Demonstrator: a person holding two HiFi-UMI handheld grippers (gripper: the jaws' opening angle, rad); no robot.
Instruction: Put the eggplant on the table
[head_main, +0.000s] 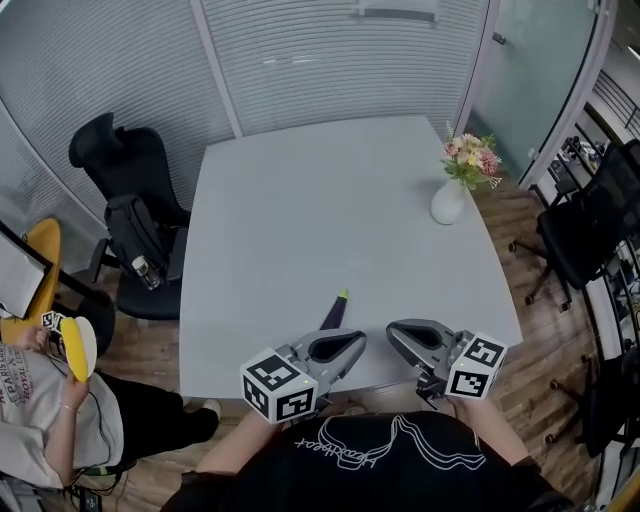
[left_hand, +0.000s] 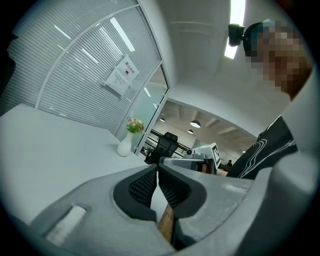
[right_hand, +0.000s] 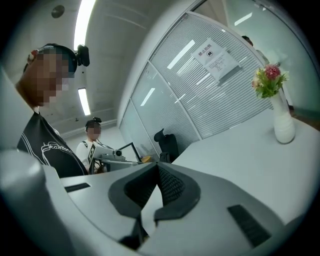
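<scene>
A dark purple eggplant (head_main: 333, 314) with a green stem lies on the white table (head_main: 300, 210) near its front edge. Its near end is hidden behind my left gripper (head_main: 358, 343). That gripper hovers just in front of the eggplant, and its jaws are shut with nothing between them. My right gripper (head_main: 392, 331) hangs beside it to the right, also shut and empty. In the left gripper view the left gripper's dark pads (left_hand: 170, 187) meet at the tips. The right gripper view shows the right gripper's pads (right_hand: 170, 186) closed the same way. Neither gripper view shows the eggplant.
A white vase (head_main: 448, 201) with flowers stands at the table's right edge. One black office chair (head_main: 128, 170) is at the left of the table and another (head_main: 590, 225) at the right. A seated person (head_main: 50, 410) is at the lower left.
</scene>
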